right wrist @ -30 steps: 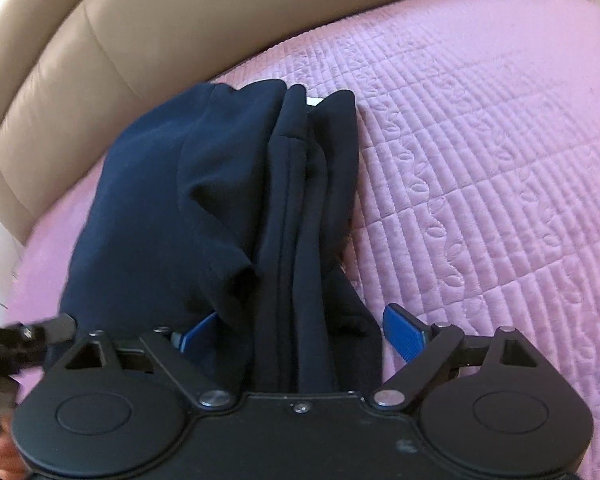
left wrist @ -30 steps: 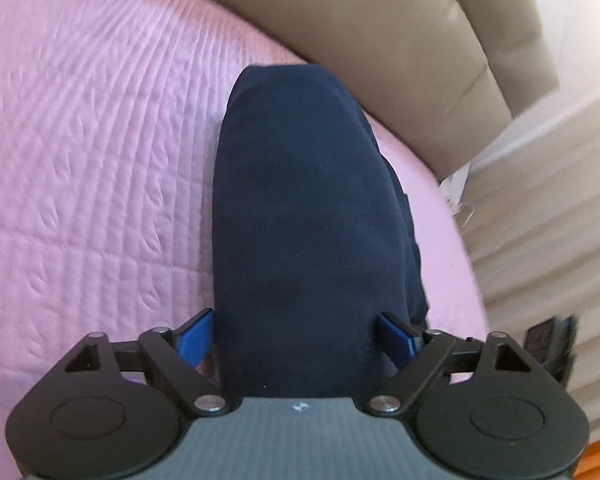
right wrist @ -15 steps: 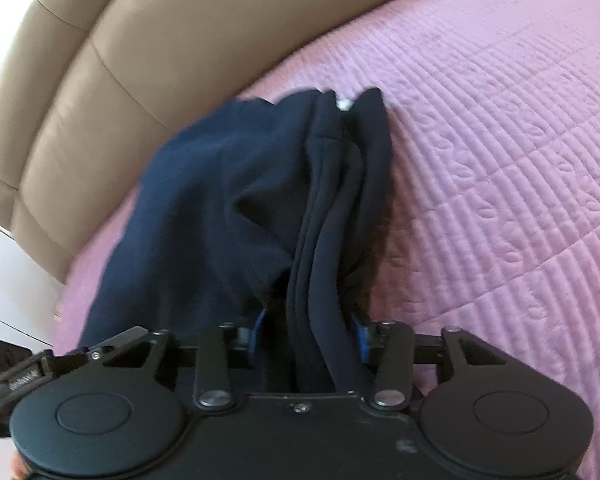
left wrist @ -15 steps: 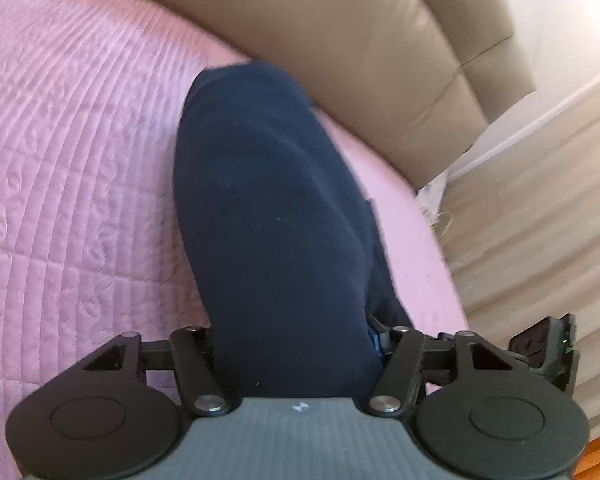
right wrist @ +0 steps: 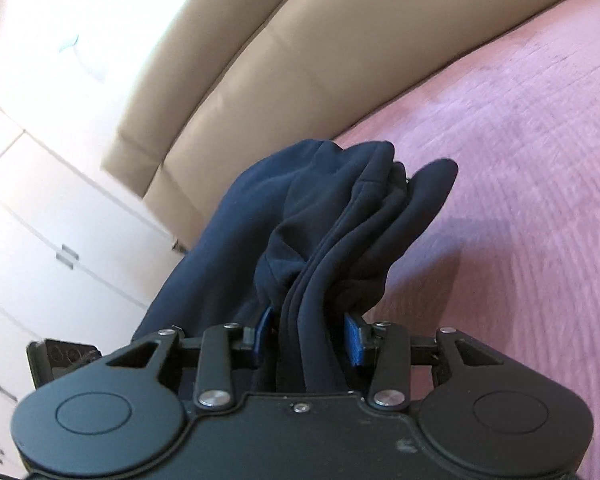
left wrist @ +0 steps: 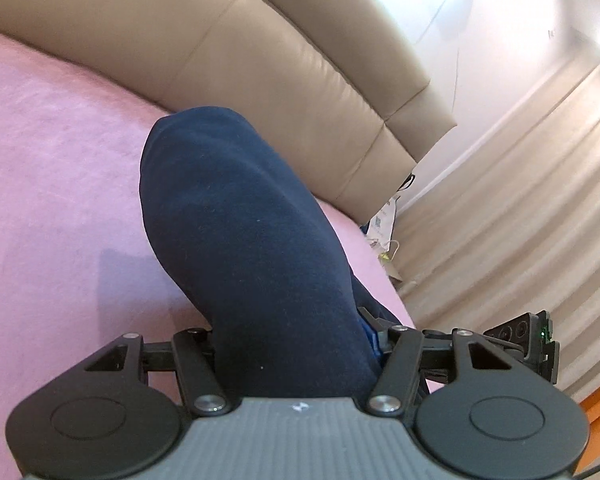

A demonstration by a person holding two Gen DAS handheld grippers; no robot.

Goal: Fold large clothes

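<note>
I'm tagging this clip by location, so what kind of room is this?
Most likely a bedroom. A pink quilt lies under a padded beige headboard, with white drawers at one side and curtains at the other.

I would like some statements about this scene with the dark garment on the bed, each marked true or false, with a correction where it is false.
1. The left claw is closed on the navy garment. True.
2. The right claw is open and holds nothing. False: it is clamped on a bunch of the garment's folded layers.
3. The bed cover is pink. True.
4. The garment is white. False: it is dark navy blue.
5. A beige padded headboard stands behind the bed. True.
6. A person's hand rests on the garment. False: no hand shows; only the two claws touch it.
</note>
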